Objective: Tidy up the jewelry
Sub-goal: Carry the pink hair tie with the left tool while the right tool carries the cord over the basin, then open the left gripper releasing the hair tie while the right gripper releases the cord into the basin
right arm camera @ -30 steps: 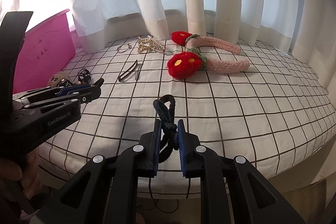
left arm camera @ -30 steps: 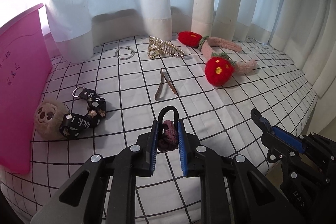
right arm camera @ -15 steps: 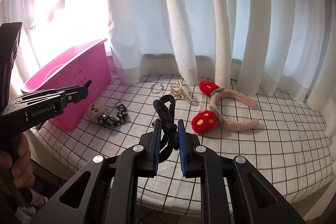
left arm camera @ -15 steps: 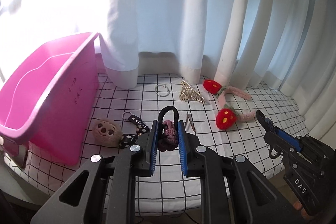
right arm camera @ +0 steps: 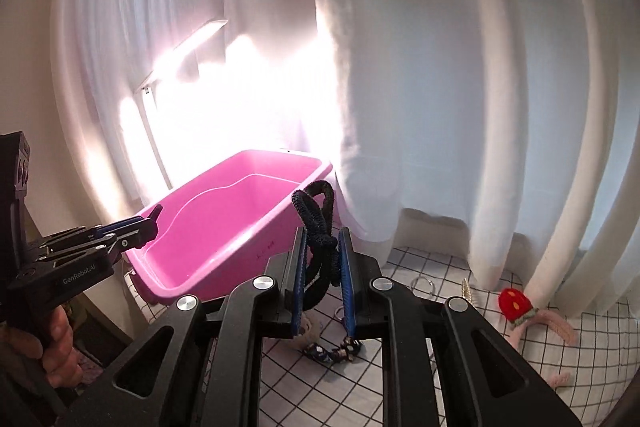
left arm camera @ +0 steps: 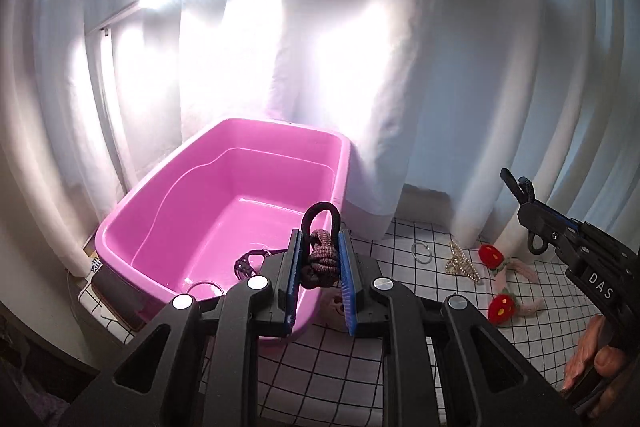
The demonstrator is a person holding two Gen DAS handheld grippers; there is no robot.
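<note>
My left gripper (left arm camera: 319, 259) is shut on a maroon braided hair tie with a black loop (left arm camera: 320, 255), raised over the near right corner of the pink tub (left arm camera: 168, 203). A dark bracelet (left arm camera: 246, 261) and a ring lie inside the tub. My right gripper (right arm camera: 323, 259) is shut on a black knotted hair tie (right arm camera: 316, 223), held up to the right of the tub (right arm camera: 224, 227). Each gripper shows in the other's view: the left gripper (right arm camera: 154, 217) at the tub's left rim, the right gripper (left arm camera: 516, 185) at the far right.
White curtains hang behind. On the checked cloth (left arm camera: 400, 339) lie a metal ring (left arm camera: 421, 251), a gold hair claw (left arm camera: 460, 263), a pink headband with red strawberries (left arm camera: 504, 283), and a black patterned strap with a plush charm (right arm camera: 332, 351). A hand (right arm camera: 52, 351) grips each handle.
Both grippers have risen and swung left, from low over the cloth to up beside the pink tub, whose inside now shows. Each still holds its hair tie.
</note>
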